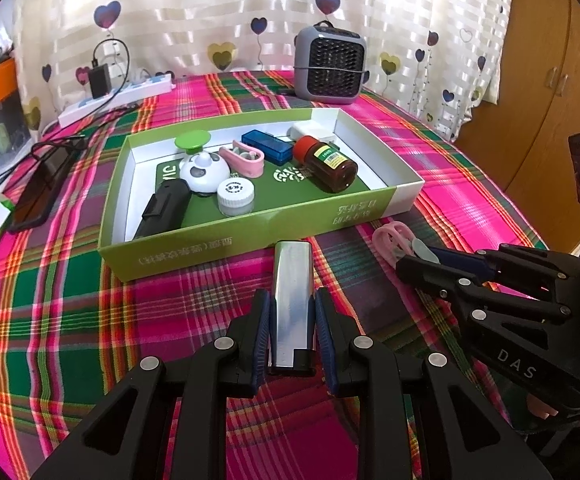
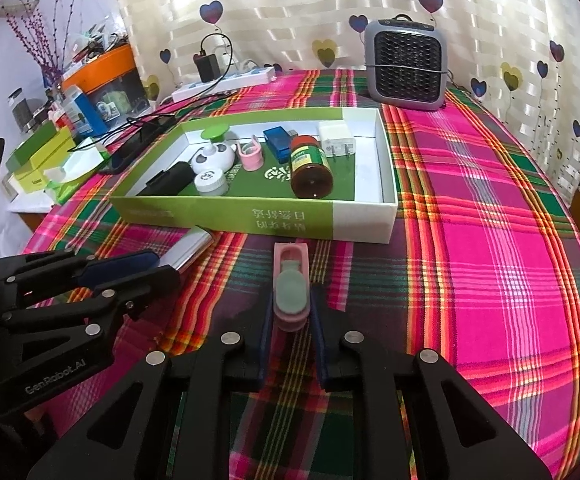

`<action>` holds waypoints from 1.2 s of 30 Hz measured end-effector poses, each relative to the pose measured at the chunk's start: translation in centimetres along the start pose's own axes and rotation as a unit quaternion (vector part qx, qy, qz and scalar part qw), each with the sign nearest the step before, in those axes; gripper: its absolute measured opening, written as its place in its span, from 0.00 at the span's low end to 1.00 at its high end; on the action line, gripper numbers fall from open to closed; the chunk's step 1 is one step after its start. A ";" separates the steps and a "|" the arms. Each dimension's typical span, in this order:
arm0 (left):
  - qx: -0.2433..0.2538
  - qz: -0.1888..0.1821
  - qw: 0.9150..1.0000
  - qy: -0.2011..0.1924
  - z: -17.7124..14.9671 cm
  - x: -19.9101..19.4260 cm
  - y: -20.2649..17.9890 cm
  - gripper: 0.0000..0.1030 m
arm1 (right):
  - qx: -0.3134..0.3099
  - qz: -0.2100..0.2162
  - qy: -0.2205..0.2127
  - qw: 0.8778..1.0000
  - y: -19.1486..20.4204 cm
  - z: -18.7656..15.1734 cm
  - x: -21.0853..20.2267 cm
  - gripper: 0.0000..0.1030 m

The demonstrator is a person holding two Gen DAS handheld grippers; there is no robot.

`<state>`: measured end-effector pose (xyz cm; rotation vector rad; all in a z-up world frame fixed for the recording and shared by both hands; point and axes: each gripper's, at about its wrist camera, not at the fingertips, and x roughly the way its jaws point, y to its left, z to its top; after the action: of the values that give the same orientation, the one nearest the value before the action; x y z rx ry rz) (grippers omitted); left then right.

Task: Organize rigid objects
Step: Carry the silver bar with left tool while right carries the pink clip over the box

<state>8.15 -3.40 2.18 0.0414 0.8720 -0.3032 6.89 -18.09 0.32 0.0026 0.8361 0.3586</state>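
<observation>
Right wrist view: pink clip (image 2: 291, 288) pinched between right hand-held gripper (image 2: 291, 320) pads.

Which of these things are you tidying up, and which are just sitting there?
Being tidied:
- silver lighter, in the left gripper
- pink clip, in the right gripper
- green and white box
- brown bottle, blue stick and white jar inside it

Just sitting there:
- grey heater
- power strip
- phone

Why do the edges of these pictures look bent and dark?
Fisheye lenses: in the left wrist view the green box bows and corners go black; the metal bar shows glare. In the right wrist view the backlit curtain looks washed out.
</observation>
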 end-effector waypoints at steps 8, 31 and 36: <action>-0.001 0.003 1.000 -0.013 0.2 -1.0 0.1 0.21 | 0.003 0.003 -0.010 1.000 0.1 0.2 -0.9 0.18; -0.012 0.007 0.998 -0.053 3.1 -3.0 1.8 0.21 | -0.004 -0.002 -0.046 0.999 0.4 3.4 -2.9 0.18; -0.013 0.009 0.999 -0.050 4.0 -2.5 2.4 0.21 | 0.000 -0.002 -0.049 0.999 0.1 4.4 -2.6 0.18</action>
<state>10.28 -1.17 6.40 0.0105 0.7750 -0.2755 8.49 -18.19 5.15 0.0184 0.7388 0.3524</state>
